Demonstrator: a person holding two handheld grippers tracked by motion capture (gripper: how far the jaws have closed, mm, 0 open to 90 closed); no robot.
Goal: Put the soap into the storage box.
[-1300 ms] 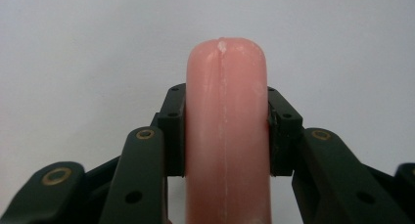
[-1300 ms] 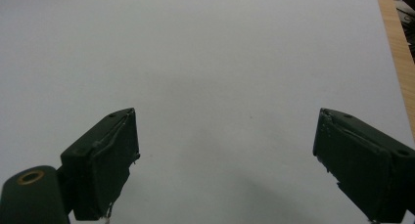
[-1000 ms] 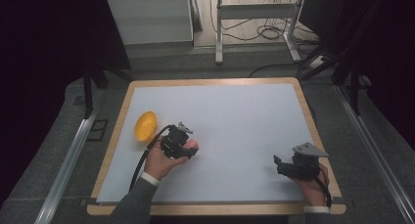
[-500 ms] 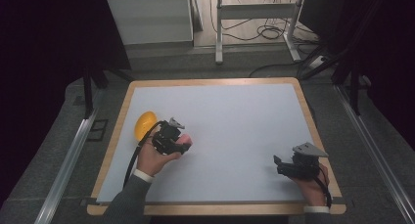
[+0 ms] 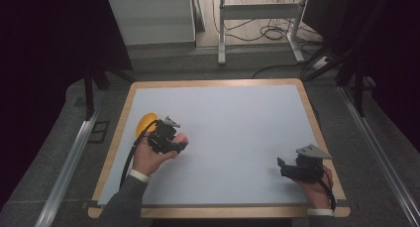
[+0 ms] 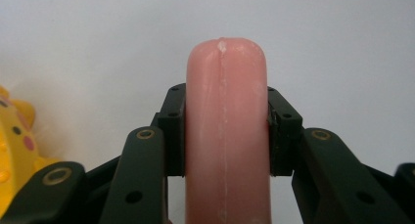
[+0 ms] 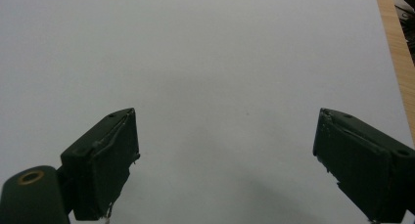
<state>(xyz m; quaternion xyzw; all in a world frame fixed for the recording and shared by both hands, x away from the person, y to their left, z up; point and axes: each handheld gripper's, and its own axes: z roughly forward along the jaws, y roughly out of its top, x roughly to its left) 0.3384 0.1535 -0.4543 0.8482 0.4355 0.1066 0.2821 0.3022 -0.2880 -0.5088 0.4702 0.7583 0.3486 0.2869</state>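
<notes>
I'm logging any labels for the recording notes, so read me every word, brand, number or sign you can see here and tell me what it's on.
None: no readable text shows in any view.
The pink sausage-shaped piece held in the left tongs is plain, with only a seam line.
The yellow toy bears coloured dots, not letters.
The right tongs and white table top carry no markings.

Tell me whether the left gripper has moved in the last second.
Yes. The left gripper, shut on the pink sausage, has shifted left toward the yellow toy near the table's left edge.
</notes>
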